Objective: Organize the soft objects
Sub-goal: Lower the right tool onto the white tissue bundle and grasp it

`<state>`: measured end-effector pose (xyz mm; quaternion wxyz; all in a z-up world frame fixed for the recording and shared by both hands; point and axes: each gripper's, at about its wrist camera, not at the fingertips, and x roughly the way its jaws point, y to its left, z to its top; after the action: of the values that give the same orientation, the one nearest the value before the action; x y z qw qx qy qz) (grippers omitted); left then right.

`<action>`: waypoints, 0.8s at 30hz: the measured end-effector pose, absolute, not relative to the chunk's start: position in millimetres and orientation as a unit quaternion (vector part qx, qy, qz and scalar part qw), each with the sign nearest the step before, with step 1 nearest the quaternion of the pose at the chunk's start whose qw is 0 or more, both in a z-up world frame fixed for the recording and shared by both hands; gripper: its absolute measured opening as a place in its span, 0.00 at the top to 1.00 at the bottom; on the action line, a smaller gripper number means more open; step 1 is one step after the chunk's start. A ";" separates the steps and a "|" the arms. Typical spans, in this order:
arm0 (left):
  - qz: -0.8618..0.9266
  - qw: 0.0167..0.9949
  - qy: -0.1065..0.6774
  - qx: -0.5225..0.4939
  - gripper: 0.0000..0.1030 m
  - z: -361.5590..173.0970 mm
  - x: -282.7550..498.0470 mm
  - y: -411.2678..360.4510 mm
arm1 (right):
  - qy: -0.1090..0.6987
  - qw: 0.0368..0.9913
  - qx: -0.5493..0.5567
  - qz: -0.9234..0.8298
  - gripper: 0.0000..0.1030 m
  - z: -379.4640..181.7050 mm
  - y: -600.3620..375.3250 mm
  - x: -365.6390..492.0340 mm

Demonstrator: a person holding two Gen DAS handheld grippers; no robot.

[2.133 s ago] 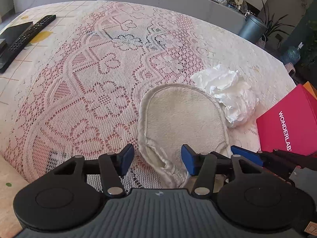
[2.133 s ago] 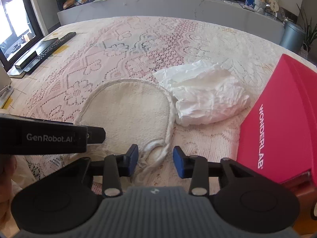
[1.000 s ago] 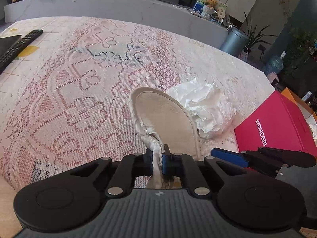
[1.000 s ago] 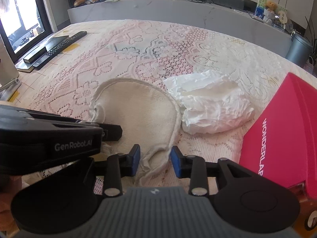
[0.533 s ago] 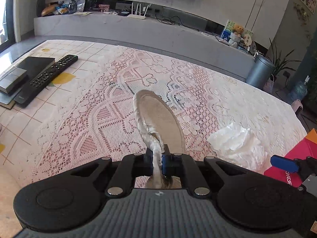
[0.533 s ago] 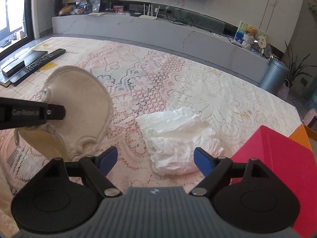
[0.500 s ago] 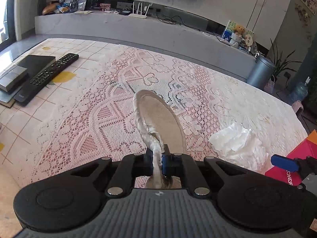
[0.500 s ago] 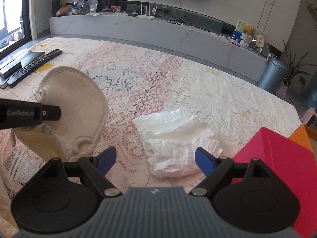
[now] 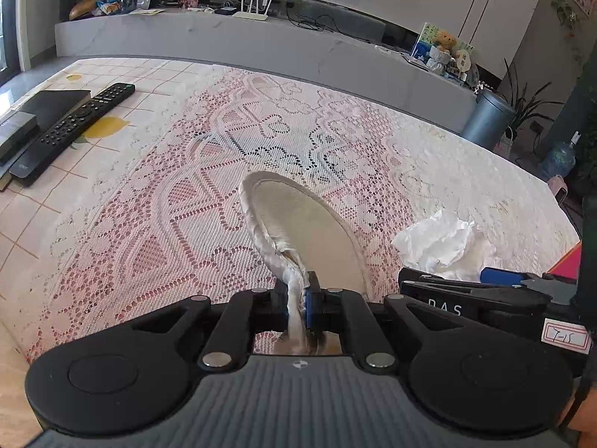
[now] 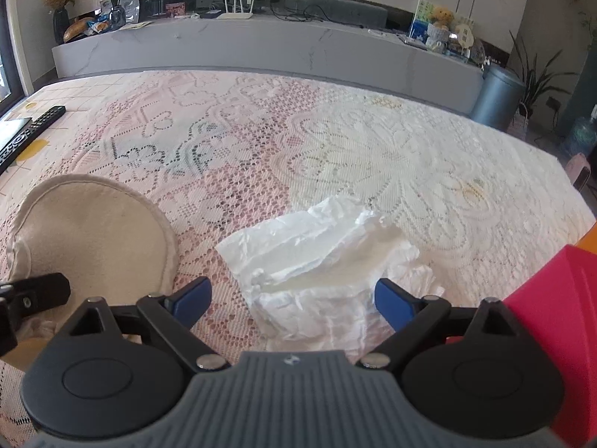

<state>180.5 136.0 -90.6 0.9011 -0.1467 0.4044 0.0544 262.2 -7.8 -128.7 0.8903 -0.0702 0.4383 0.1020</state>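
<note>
**Left gripper clamps the beige pad, right gripper spreads over the tissue**

Far left on the table, a black remote control (image 9: pixel 71 128) lies beside a flat dark box (image 9: pixel 44 106), well away from the action. Lace tablecloth (image 9: pixel 149 205) runs across the whole surface.

Now the left gripper (image 9: pixel 298 298): its jaws are pinched tight on the bunched edge of the round beige pad (image 9: pixel 309 231), and the pad stands tilted up off the lace, its disc fanning out ahead of the fingers. From the right wrist view the same pad (image 10: pixel 97 231) shows face-on at the left, with the tip of the left gripper just in front of its lower edge.

Moving right, the crumpled white tissue (image 10: pixel 328 268) lies on the lace just beside the pad, apart from it. The right gripper (image 10: pixel 293 298) hangs over it, jaws having just been swinging wide, the blue pads (image 10: pixel 192 296) standing either side of the tissue's near end without pressing it. Nothing is gripped there.

Furthest right, a red box (image 10: pixel 552 317) sits at the table's edge, close by the tissue, with an orange corner showing behind it.
</note>
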 end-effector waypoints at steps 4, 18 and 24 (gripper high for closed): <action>0.055 0.900 0.407 -0.148 0.92 -91.8 181.1 136.6 | 0.435 0.892 -0.075 0.098 0.28 -132.6 -10.5 259.0; 0.053 0.905 0.396 -0.144 0.92 -87.6 178.3 135.0 | 0.396 0.905 -0.119 0.100 0.82 -106.3 -12.6 242.8; 0.053 0.913 0.372 -0.159 0.92 -75.0 166.0 135.0 | 0.375 0.909 -0.105 0.149 0.82 -75.7 -9.4 215.3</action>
<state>166.0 135.0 -75.0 0.9131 -0.1589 0.3718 0.0533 215.3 -9.4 -75.7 0.9090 -0.1047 0.3749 0.1488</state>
